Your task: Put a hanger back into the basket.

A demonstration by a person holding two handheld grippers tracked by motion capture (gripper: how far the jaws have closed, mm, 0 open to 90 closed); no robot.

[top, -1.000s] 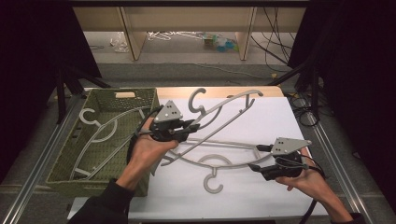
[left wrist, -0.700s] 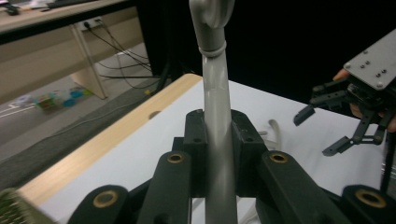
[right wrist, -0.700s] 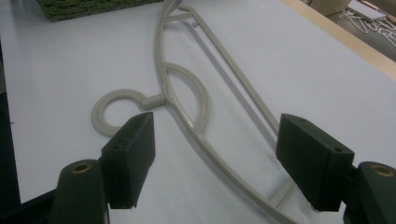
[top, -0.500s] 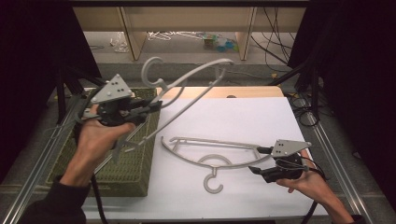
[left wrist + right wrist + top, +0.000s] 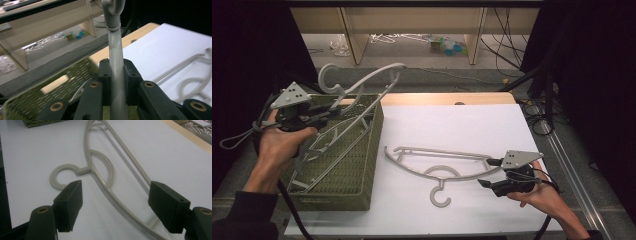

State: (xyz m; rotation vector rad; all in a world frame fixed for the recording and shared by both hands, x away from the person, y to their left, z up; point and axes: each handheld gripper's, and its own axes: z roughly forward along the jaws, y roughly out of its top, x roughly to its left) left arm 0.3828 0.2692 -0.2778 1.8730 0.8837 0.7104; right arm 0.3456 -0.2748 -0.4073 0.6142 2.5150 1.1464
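Held hanger [image 5: 115,50] hook cut off by the top edge

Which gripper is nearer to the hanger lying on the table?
Right. The right gripper sits open at one end of the hanger; the left gripper is over the basket, far off.

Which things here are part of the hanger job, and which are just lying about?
In the job:
- held hanger, clamped in left gripper
- green basket with hangers inside
- hanger on the table, at the open right gripper

Lying about:
- floor clutter
- cables
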